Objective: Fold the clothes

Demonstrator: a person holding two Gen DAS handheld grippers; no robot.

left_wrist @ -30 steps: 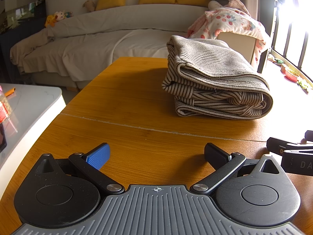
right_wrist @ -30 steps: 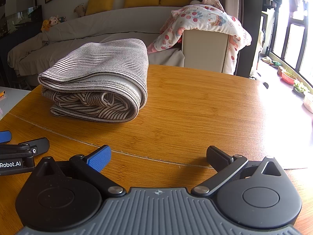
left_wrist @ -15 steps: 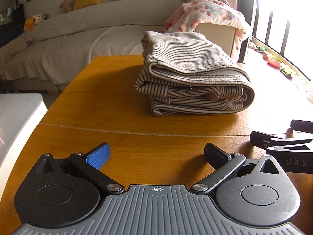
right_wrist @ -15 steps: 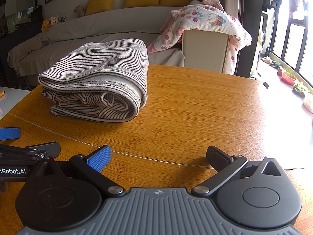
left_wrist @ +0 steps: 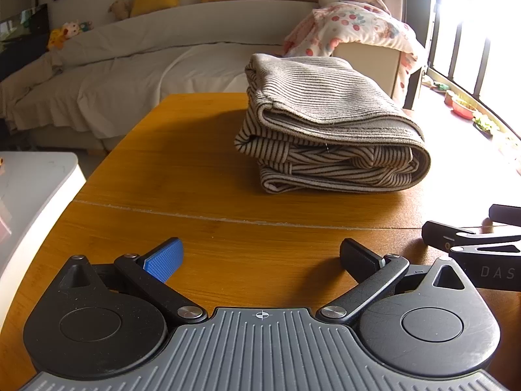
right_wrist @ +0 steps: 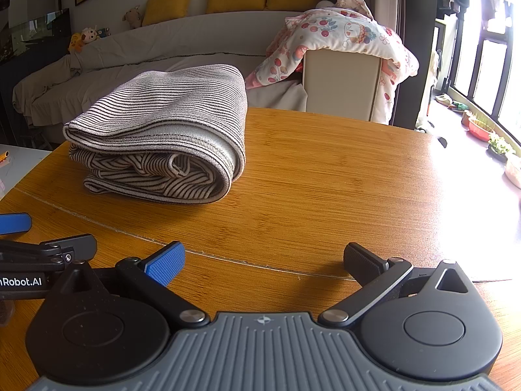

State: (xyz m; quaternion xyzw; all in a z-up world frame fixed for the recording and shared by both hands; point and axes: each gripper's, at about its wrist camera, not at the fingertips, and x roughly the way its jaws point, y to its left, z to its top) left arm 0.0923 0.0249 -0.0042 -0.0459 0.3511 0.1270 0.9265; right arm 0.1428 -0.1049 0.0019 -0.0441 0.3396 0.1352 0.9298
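Note:
A folded grey and black striped garment (left_wrist: 329, 133) lies in a thick bundle on the wooden table (left_wrist: 182, 176). It also shows in the right wrist view (right_wrist: 162, 137). My left gripper (left_wrist: 260, 255) is open and empty, low over the table, well short of the garment. My right gripper (right_wrist: 263, 260) is open and empty too, near the table's front edge, right of the garment. The right gripper shows at the right edge of the left wrist view (left_wrist: 472, 241), and the left gripper at the left edge of the right wrist view (right_wrist: 42, 247).
A white side table (left_wrist: 29, 189) stands left of the wooden table. A sofa (left_wrist: 130, 75) with yellow cushions lies behind it. A floral blanket (right_wrist: 342, 36) hangs over a cream chair back at the far edge. Bright windows are on the right.
The left gripper has swung its view to the right and then a little back, so the garment sits nearer the middle. The right gripper has not moved. Both stay open.

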